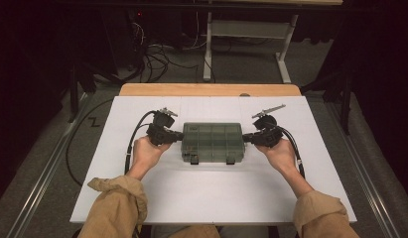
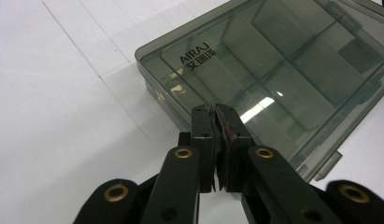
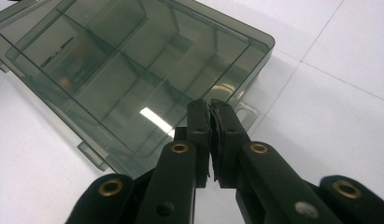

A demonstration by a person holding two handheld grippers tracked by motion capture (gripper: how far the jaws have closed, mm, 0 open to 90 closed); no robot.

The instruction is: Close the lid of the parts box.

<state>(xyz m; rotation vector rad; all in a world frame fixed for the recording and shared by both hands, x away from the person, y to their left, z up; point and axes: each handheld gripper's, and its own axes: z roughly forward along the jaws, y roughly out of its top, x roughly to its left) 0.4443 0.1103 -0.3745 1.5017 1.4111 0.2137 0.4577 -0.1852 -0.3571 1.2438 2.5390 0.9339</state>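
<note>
A smoky translucent plastic organizer box (image 1: 212,143) with inner dividers lies flat in the middle of the white table, its lid down and two dark latches on its near side. My left gripper (image 1: 179,135) rests against the box's left end, and its jaws are shut with nothing between them. In the left gripper view the box (image 2: 273,70) shows an "AIRAJ" label, and the shut jaw tips (image 2: 215,112) lie over its near edge. My right gripper (image 1: 245,137) sits shut at the box's right end. The right gripper view shows the box (image 3: 129,70) and the shut tips (image 3: 209,106).
The white table top (image 1: 211,198) has a wooden strip (image 1: 211,89) along its far edge. Beyond it stand a white table frame (image 1: 241,34) and tangled cables (image 1: 157,59) on the grey floor. Gripper cables trail down both sides by the forearms.
</note>
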